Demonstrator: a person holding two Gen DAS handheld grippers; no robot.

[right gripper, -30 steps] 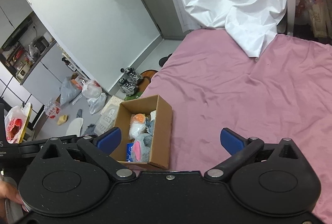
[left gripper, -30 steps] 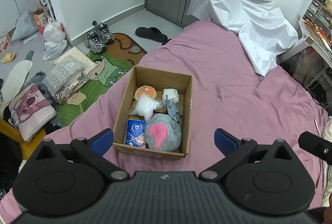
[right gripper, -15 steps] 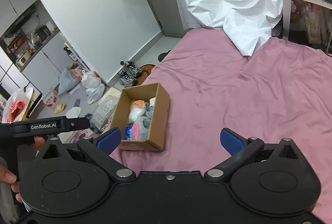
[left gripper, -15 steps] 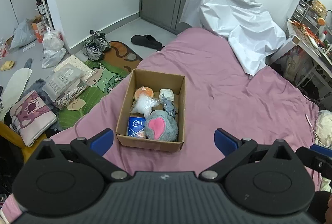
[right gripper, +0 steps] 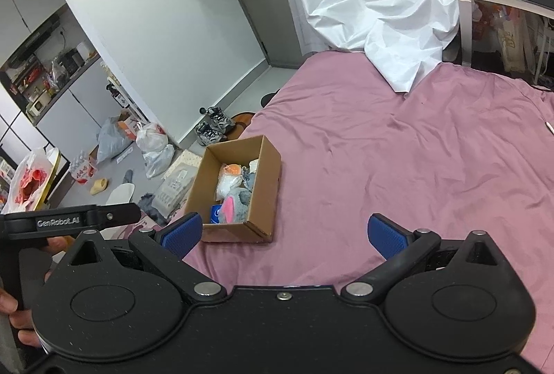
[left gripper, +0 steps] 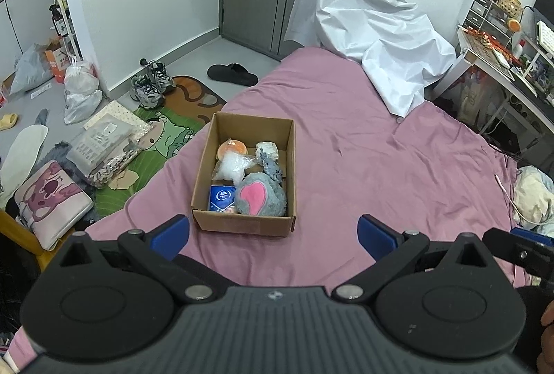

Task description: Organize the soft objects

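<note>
An open cardboard box [left gripper: 244, 224] stands on the pink bed [left gripper: 381, 166] near its left edge. It holds a grey plush with a pink heart [left gripper: 261, 197], a blue packet [left gripper: 221, 197], a white star-shaped bag [left gripper: 232, 166], an orange plush [left gripper: 231, 147] and a small grey toy [left gripper: 273, 168]. The box also shows in the right wrist view [right gripper: 263, 201]. My left gripper [left gripper: 273, 232] is open and empty, held back from the box. My right gripper [right gripper: 284, 230] is open and empty, above the bed right of the box.
A white sheet [left gripper: 367, 38] drapes over something at the head of the bed. The floor on the left holds shoes [left gripper: 150, 88], bags [left gripper: 81, 92], a cushion [left gripper: 48, 201] and a green mat [left gripper: 162, 138]. A cluttered desk [left gripper: 502, 62] stands at the right.
Both grippers have pulled back and up from the box, which now looks smaller and farther. Both stay open and empty.
</note>
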